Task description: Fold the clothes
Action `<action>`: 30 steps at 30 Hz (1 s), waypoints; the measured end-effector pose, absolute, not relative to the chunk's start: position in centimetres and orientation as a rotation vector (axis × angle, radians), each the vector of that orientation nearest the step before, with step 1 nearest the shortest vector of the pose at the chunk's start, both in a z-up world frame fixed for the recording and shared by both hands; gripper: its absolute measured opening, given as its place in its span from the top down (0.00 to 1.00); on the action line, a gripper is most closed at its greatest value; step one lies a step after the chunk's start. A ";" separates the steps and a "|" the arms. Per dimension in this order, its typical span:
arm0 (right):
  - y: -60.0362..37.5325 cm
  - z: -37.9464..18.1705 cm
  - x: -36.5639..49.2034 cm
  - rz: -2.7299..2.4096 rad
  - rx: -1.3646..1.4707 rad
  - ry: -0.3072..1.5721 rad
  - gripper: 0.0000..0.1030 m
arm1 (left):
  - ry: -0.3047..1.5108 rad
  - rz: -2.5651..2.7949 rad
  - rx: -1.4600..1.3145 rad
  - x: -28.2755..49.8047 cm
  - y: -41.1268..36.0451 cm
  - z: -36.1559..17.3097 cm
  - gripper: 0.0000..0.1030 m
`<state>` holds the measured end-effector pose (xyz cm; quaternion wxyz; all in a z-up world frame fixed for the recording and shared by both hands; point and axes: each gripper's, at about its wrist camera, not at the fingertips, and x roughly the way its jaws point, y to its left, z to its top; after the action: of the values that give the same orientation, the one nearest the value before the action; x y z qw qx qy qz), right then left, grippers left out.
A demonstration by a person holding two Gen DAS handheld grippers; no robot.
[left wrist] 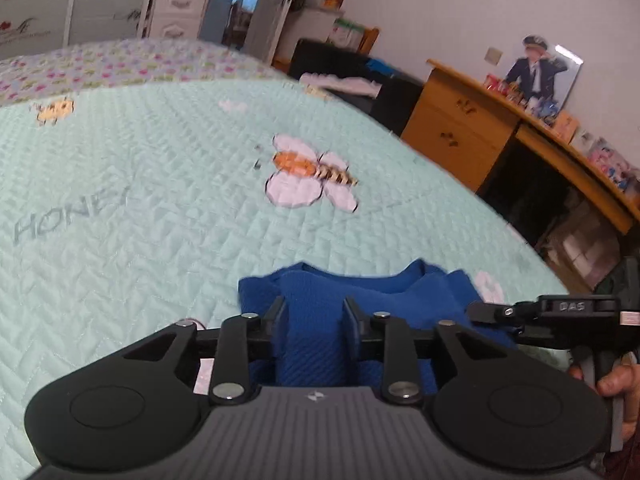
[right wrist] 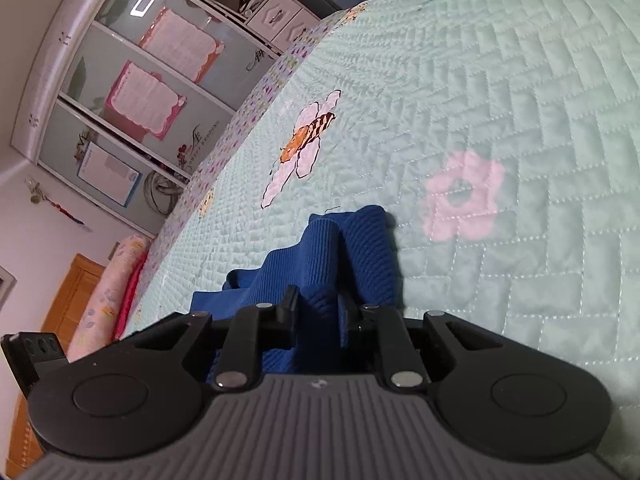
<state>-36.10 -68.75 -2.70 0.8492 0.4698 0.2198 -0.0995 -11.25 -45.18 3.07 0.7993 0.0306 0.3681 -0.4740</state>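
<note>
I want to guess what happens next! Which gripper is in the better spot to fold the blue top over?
Probably both together: the left gripper and right gripper each have the blue top bunched between their fingers. Neither looks clearly better placed.

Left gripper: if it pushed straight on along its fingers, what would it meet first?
The blue garment, already bunched between the left gripper's fingers. Beyond that lies the mint quilted bedspread, probably near its bee print; depth is unclear.

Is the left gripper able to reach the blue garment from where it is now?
Probably yes: the left gripper already has the blue garment between its jaws on the quilt, with nothing in the way.
</note>
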 end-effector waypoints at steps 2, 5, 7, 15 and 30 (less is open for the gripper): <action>-68.8 -2.8 -36.2 -0.206 0.999 0.457 0.81 | 0.815 -0.991 0.059 -10.9 -45.3 2.7 0.69; -68.8 -2.9 -36.4 -0.196 1.008 0.454 0.80 | 0.836 -0.976 0.035 -10.7 -45.0 2.4 0.63; -68.9 -3.1 -36.5 -0.190 1.015 0.452 0.80 | 0.855 -0.962 0.051 -10.8 -45.1 2.1 0.58; -68.7 -2.7 -36.6 -0.187 0.993 0.459 0.81 | 0.897 -1.008 0.027 -10.7 -45.2 2.2 0.80; -67.9 -0.4 -35.4 -0.317 0.864 0.438 0.83 | 0.709 -0.864 0.035 -11.0 -45.3 4.0 0.72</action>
<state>-35.36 -67.94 -0.43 0.8729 0.4137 0.2095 -0.1518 -11.05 -45.31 4.04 0.8479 0.0167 0.3361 -0.4097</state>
